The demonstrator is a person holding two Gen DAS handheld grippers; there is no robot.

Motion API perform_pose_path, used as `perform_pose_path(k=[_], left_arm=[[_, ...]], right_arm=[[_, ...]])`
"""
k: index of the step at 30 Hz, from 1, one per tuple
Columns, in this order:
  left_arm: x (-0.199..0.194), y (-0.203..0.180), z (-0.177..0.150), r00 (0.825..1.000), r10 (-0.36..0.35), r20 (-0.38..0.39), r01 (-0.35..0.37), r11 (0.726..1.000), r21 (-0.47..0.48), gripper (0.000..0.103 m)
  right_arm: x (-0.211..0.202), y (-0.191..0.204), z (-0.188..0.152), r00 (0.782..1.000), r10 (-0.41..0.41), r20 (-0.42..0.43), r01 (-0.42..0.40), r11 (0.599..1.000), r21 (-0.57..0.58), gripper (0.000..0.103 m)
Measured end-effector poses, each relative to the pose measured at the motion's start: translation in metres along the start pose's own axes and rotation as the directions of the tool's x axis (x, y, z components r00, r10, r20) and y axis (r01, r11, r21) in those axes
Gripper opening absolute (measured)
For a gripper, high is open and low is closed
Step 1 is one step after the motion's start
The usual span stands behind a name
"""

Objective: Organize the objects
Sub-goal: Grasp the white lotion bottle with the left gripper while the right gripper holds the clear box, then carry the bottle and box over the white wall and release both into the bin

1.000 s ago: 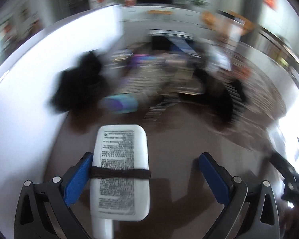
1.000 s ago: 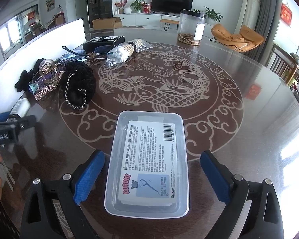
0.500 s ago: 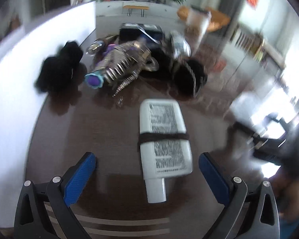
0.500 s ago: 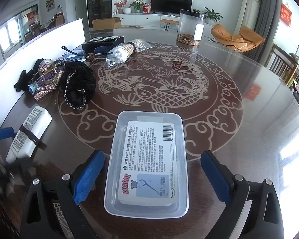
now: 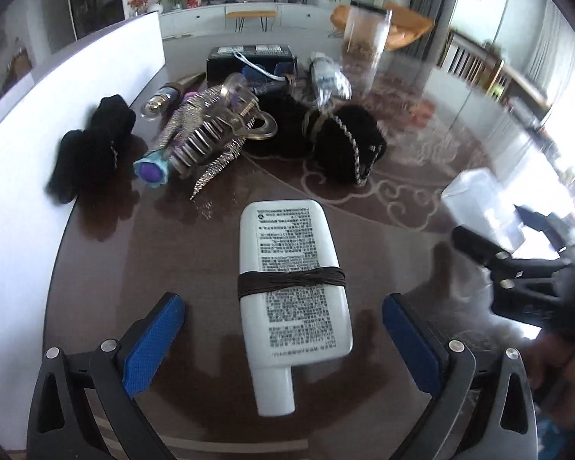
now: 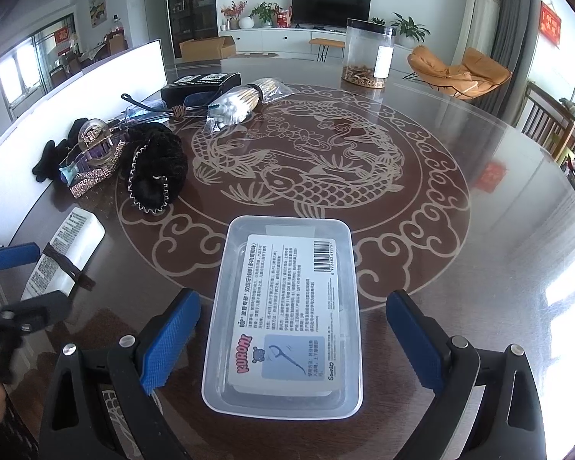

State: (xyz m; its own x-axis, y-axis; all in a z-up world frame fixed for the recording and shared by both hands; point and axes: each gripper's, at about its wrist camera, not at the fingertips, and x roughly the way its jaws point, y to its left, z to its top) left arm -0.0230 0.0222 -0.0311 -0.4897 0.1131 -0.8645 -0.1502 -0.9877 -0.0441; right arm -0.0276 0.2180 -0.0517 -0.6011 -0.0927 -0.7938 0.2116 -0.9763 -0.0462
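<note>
A: Left wrist view first. What's in front of you?

B: My left gripper [image 5: 283, 329] is spread wide, holding nothing. Between the blue pads lies a white flat plastic tube with a dark elastic band round its middle [image 5: 291, 280], touching neither pad, cap end nearest me, flat on the dark glossy round table [image 5: 96, 268].

A: How will it handle?

B: Looks light, smooth, slightly squeezable; probably slippery. I'd close across the flat body near the band, where the elastic should add grip, not on the narrow cap. Far behind: a rhinestone hair claw [image 5: 207, 134] and a black fluffy scrunchie [image 5: 345, 145], piled together.

A: Right wrist view?

B: My right gripper [image 6: 287, 345] is also wide open, empty. A clear rectangular plastic tray holding a flat floss-pick box with a printed label [image 6: 287, 318] sits between the pads, clear of both. The tube shows at far left.

A: Tray handling?

B: Thin, light, likely flexes; pinch a long-side rim gently or it may buckle or skid on the glossy top.
</note>
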Motion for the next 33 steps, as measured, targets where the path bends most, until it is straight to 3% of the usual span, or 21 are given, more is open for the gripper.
perform_pose_path(k=[2, 6, 11, 12, 14, 15, 17, 21, 26, 30, 33], left_arm=[[0.006, -0.005, 0.002, 0.999, 0.048, -0.001, -0.048, 0.999, 0.011, 0.103], [0.007, -0.003, 0.001, 0.998, 0.065, 0.0, -0.065, 0.998, -0.017, 0.103], [0.006, -0.002, 0.0, 0.999, 0.035, -0.009, -0.035, 0.999, 0.034, 0.103], [0.006, -0.002, 0.002, 0.999, 0.034, -0.008, -0.033, 0.999, 0.043, 0.1], [-0.003, -0.002, 0.002, 0.999, 0.023, 0.042, -0.025, 0.998, 0.057, 0.053], [-0.006, -0.002, 0.003, 0.999, 0.027, 0.04, -0.03, 0.997, 0.068, 0.053], [-0.012, 0.004, 0.002, 0.999, -0.007, 0.054, 0.005, 0.999, 0.054, 0.053], [-0.044, 0.025, -0.004, 0.989, -0.067, 0.129, 0.072, 0.997, -0.035, 0.053], [-0.101, 0.06, 0.002, 0.968, -0.089, 0.233, 0.12, 0.985, -0.125, 0.053], [-0.148, 0.116, 0.017, 0.953, -0.024, 0.303, 0.087, 0.977, -0.197, 0.053], [-0.168, 0.171, 0.019, 0.949, 0.064, 0.309, 0.028, 0.958, -0.284, 0.053]], right_arm=[[0.0, 0.0, 0.0, 1.0, 0.002, -0.001, -0.002, 1.0, 0.002, 0.098], [0.001, -0.004, -0.001, 1.0, 0.029, -0.005, -0.029, 0.999, 0.017, 0.098], [0.008, -0.002, 0.01, 0.988, 0.052, -0.146, -0.055, 0.998, -0.022, 0.099], [0.01, -0.001, 0.015, 0.979, 0.059, -0.196, -0.067, 0.997, -0.035, 0.099], [0.013, -0.001, 0.024, 0.961, 0.061, -0.269, -0.082, 0.995, -0.066, 0.082], [0.011, -0.003, 0.026, 0.962, 0.064, -0.267, -0.086, 0.994, -0.072, 0.063], [0.005, -0.005, 0.036, 0.955, 0.058, -0.29, -0.086, 0.993, -0.084, 0.063], [-0.019, -0.007, 0.049, 0.955, 0.128, -0.267, -0.144, 0.989, -0.043, 0.063], [-0.048, 0.009, 0.073, 0.955, 0.218, -0.2, -0.226, 0.974, -0.018, 0.063], [-0.075, 0.059, 0.111, 0.949, 0.291, -0.117, -0.301, 0.951, -0.073, 0.063], [-0.101, 0.121, 0.151, 0.92, 0.389, -0.046, -0.391, 0.908, -0.148, 0.063]])
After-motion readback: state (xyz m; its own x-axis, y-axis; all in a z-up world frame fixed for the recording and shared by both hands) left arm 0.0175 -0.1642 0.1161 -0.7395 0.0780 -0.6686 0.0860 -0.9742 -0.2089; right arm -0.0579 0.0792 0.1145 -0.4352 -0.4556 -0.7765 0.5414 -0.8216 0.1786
